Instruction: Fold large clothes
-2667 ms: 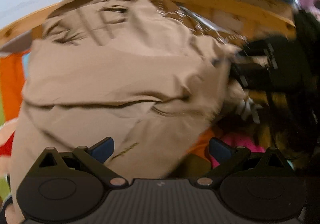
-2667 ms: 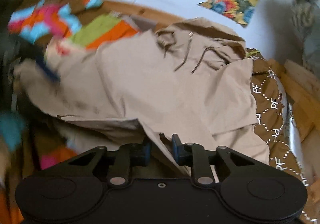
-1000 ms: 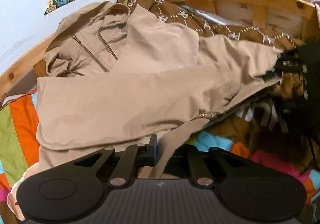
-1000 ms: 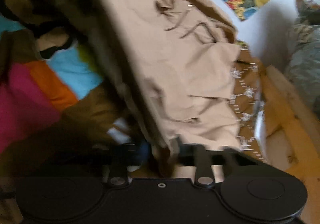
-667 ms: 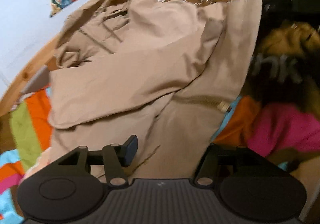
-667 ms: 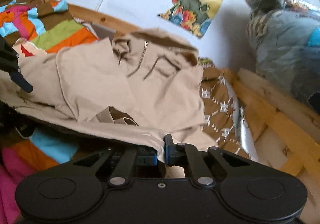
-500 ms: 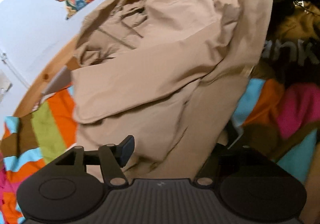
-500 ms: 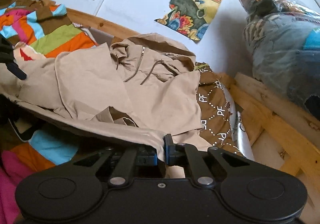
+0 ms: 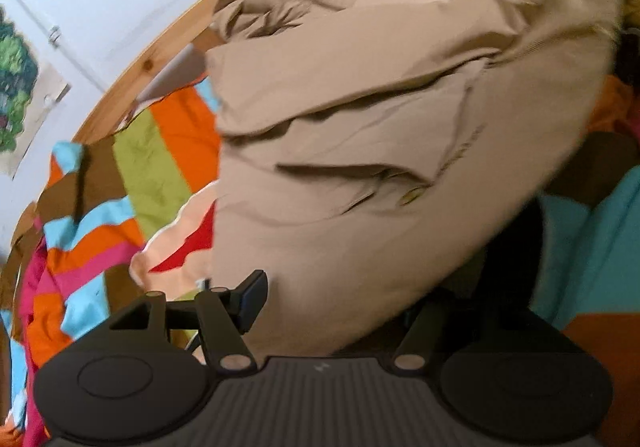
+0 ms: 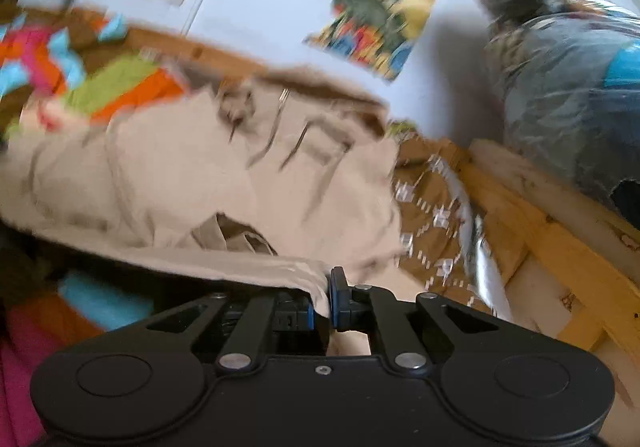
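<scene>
here we see a large beige hooded jacket [image 9: 400,95] spread in loose, rumpled layers over a bed covered by a striped multicoloured blanket [image 9: 132,175]. we judge the jacket soft and floppy, light for its size, with no stiffness to hold a crease; it will sag and bunch wherever it is unsupported, so hems, corners and the zip edge seem the best places to take hold.

in the right wrist view, the right gripper [image 10: 322,307] has its jaws clenched on a thin edge of the jacket, which runs away to the left as a lifted, drooping fold. the hood and drawstrings lie further off, near the wooden bed frame [image 10: 560,247] and the white wall [image 10: 260,7] with its posters.

in the left wrist view, the left gripper [image 9: 340,311] has its jaws spread wide and grasps nothing. the jacket's lower part hangs over the space between them and hides the right finger; the left finger [image 9: 252,297] sits just beside the cloth's edge. both views are motion-blurred.
</scene>
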The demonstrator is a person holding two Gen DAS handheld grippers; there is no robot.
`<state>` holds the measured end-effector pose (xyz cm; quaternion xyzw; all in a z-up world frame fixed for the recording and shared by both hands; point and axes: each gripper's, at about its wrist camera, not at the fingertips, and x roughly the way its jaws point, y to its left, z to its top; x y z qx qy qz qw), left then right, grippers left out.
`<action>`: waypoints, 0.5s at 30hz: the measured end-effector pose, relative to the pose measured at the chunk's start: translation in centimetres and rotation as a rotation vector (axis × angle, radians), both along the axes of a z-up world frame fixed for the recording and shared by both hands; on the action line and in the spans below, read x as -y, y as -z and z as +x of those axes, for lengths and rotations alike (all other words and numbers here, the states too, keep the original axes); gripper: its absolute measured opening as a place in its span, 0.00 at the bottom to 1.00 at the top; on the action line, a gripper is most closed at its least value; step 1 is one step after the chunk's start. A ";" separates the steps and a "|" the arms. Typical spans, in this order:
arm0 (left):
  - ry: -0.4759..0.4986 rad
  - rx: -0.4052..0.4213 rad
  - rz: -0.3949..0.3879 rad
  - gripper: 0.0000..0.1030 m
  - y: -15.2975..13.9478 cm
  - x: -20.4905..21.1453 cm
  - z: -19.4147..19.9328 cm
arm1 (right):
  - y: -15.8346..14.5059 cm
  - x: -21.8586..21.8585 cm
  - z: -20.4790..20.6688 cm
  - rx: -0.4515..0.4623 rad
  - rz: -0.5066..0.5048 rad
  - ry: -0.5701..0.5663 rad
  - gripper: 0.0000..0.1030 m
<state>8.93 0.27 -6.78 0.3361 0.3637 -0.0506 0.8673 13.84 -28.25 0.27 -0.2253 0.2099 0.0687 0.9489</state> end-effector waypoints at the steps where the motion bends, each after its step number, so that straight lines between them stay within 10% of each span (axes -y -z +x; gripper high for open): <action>1: -0.009 0.009 0.018 0.61 0.1 -0.5 0.1 | 0.4 0.0 -0.2 -0.036 -0.045 -0.009 0.16; 3: -0.001 0.007 0.014 0.58 0.1 -1.4 0.2 | 1.6 0.3 -0.8 -0.101 -0.145 -0.029 0.35; 8: 0.043 0.008 0.027 0.32 0.2 -1.9 0.2 | 3.8 1.4 -1.3 -0.207 -0.277 -0.029 0.37; 9: 0.050 -0.003 0.014 0.10 0.2 -2.1 0.2 | 3.9 1.6 -1.4 -0.204 -0.280 -0.031 0.34; 12: 0.053 0.017 -0.036 0.02 -0.3 -2.2 0.0 | 4.3 0.9 -1.7 -0.186 -0.295 -0.043 0.06; 15: 0.040 0.069 -0.128 0.01 -2.3 -2.8 -0.5 | 3.6 0.3 -2.4 -0.132 -0.292 -0.026 0.02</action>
